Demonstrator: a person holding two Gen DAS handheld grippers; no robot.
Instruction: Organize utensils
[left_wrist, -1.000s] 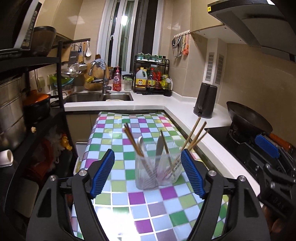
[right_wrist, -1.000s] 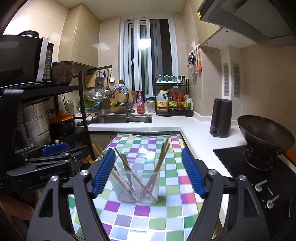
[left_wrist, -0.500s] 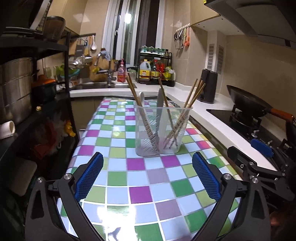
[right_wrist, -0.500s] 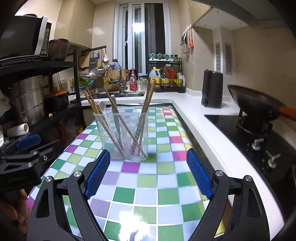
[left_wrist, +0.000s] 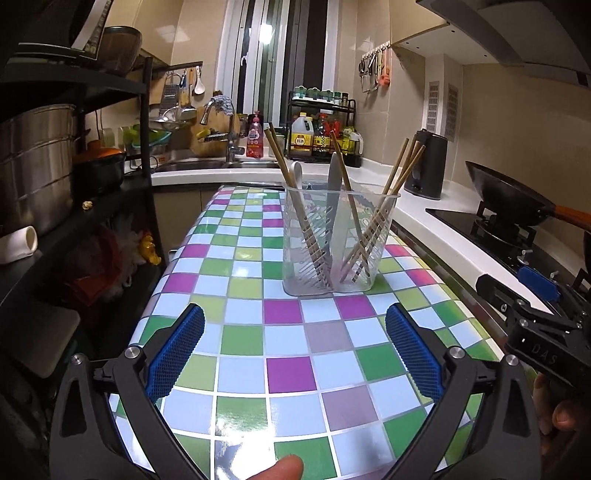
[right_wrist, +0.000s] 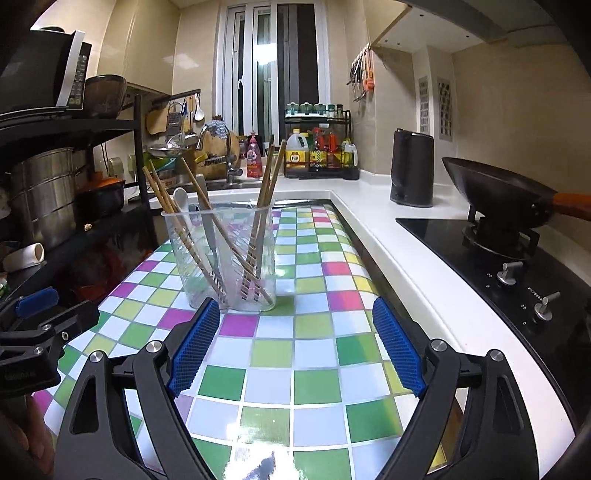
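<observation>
Your left claw (left_wrist: 293, 349) and right claw (right_wrist: 293, 345) both hang released and empty above the checkered surface (left_wrist: 288, 369), since the chopsticks (left_wrist: 384, 210) and spoon (left_wrist: 296, 175) already stand in the clear holder (left_wrist: 338, 240) ahead.

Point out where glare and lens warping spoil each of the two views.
Left wrist view: glare streaks the glossy checked tablecloth near the bottom edge, and the counter edge bows from the fisheye. Right wrist view: a bright reflection washes out the tablecloth between the claw arms; the window is blown out.
</observation>
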